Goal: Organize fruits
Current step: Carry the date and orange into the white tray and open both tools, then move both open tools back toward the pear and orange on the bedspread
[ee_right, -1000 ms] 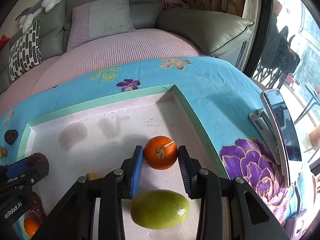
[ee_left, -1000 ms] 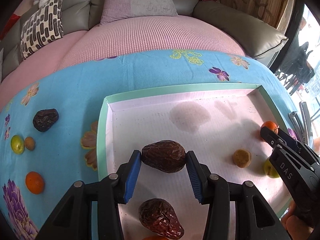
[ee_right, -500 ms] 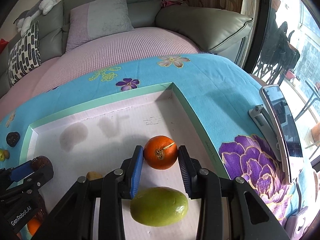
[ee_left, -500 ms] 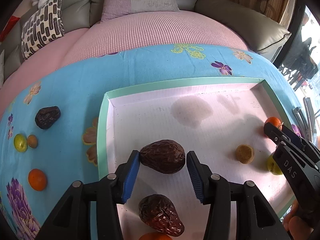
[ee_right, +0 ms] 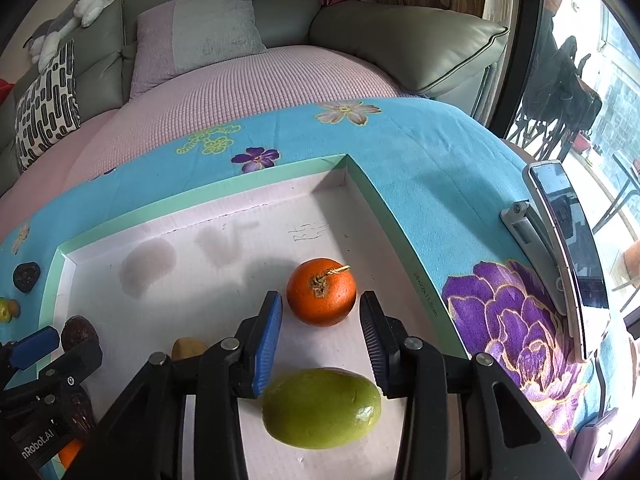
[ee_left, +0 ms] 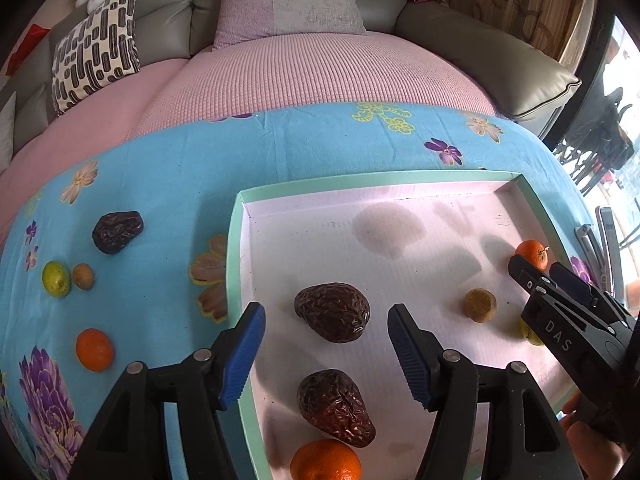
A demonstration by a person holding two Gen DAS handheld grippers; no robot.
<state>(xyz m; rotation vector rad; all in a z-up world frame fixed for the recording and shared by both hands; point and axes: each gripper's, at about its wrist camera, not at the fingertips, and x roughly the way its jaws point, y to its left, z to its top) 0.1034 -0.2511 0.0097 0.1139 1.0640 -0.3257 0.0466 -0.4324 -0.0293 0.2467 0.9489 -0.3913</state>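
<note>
A white tray with a green rim (ee_left: 234, 240) (ee_right: 380, 204) lies on the blue flowered cloth. In it, a wrinkled dark brown fruit (ee_left: 333, 312) rests on the floor between the opening jaws of my left gripper (ee_left: 326, 334), and neither pad touches it. A second brown fruit (ee_left: 336, 408) and an orange (ee_left: 325, 462) lie nearer me. My right gripper (ee_right: 320, 320) is opening too, with an orange (ee_right: 321, 297) set down between its pads and small gaps on both sides. A green fruit (ee_right: 321, 408) lies under it, and a small tan fruit (ee_left: 480, 305) (ee_right: 187, 347) sits mid-tray.
On the cloth left of the tray lie a dark brown fruit (ee_left: 117, 231), a green fruit (ee_left: 56, 278), a small tan fruit (ee_left: 83, 276) and an orange (ee_left: 95, 349). A phone on a stand (ee_right: 560, 240) stands right of the tray. A pink-covered sofa with cushions lies beyond.
Both grippers have opened: the left jaws let go of the brown fruit and the right jaws let go of the orange. Both fruits stay on the tray floor.
</note>
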